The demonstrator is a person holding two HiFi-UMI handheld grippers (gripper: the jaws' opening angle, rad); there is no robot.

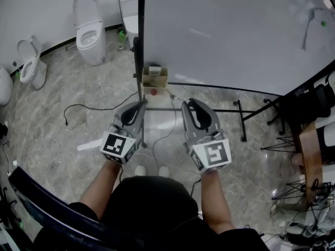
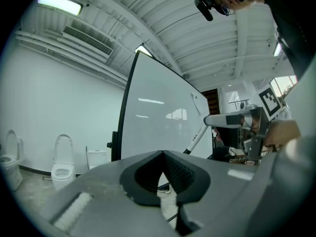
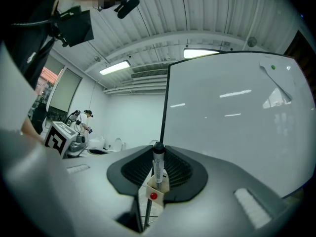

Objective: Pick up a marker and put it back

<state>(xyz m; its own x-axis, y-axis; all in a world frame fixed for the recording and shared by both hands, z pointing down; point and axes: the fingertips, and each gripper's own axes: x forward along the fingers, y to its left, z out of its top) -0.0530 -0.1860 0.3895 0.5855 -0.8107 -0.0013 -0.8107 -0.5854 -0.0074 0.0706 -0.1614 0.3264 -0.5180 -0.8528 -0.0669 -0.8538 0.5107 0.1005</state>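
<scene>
Facing the whiteboard (image 3: 237, 117), the right gripper (image 3: 157, 154) pinches a marker (image 3: 158, 168) upright between half-closed jaws. The left gripper (image 2: 162, 153) is also before the whiteboard, jaws together and empty.

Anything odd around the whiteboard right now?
Toilets stand on the open floor left of the whiteboard, odd fixtures for this room. A loose cable trails across the floor beside them. Nothing looks spilled or broken.

- No readable word, brand or number anywhere.
- On the left cube (image 1: 118, 146) and right cube (image 1: 213, 156): black-and-white square patterns only, no letters.
- On the marker (image 3: 158, 168): fine print, too small to read.
</scene>
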